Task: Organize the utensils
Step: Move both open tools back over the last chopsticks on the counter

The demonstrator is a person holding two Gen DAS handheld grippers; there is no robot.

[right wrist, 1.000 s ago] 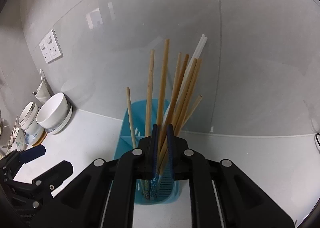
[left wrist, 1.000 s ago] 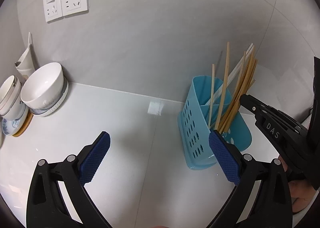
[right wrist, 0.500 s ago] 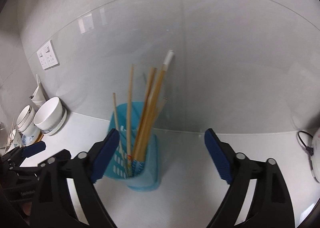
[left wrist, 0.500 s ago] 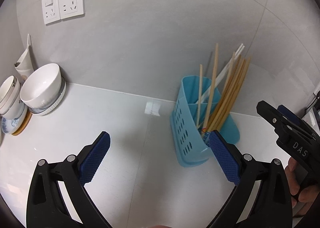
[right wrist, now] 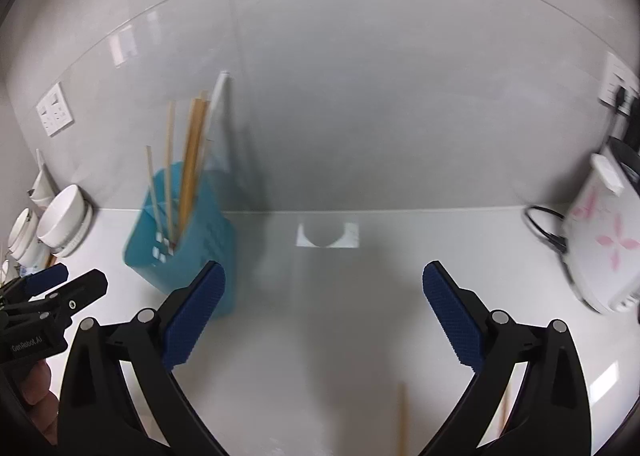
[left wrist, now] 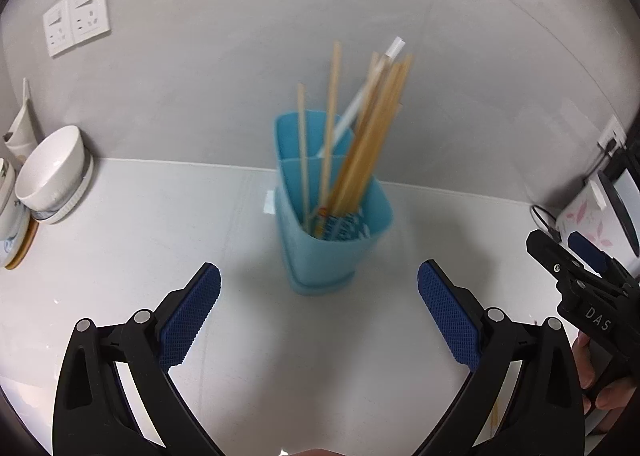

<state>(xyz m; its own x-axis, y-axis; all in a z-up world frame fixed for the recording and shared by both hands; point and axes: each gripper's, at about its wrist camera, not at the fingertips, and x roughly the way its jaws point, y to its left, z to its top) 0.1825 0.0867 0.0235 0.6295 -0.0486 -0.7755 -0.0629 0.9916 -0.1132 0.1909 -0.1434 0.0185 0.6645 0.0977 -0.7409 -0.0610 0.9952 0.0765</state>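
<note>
We see a blue plastic utensil caddy (left wrist: 332,232) standing upright on the white countertop (left wrist: 132,256), dead centre in the left wrist view, near the grey tiled wall. It has an inner divider. Wooden chopsticks (left wrist: 362,147) fill it: a thick bundle leans toward 1 o'clock, two thinner sticks stand closer to vertical on the 11 o'clock side. One white stick (left wrist: 360,99) pokes out behind the bundle. Patterned chopstick ends show at the caddy's near rim; detail is blurred.

In the right wrist view the caddy (right wrist: 180,244) sits at 9 to 10 o'clock, motion-blurred, perforated side facing us.

Bowls: a white bowl (left wrist: 52,171) tilts on a stack of dishes at 9 o'clock in the left view, more stacked crockery (left wrist: 10,215) just beside it. A white appliance with pink flower print (right wrist: 600,244) sits at 3 o'clock in the right view, with a black cable beside it.

Left gripper (left wrist: 319,314): tongs spread wide, pinching nothing, aimed at the caddy, short of it.

Right gripper (right wrist: 324,310): tongs spread wide, pinching nothing, pointed at bare countertop to the right of the caddy. A loose wooden chopstick (right wrist: 401,420) lies on the counter at 6 o'clock, below the tongs. A second one (right wrist: 505,408) shows at 5 o'clock, partly hidden by the right finger.

Each gripper shows in the other's view at the frame edge.
</note>
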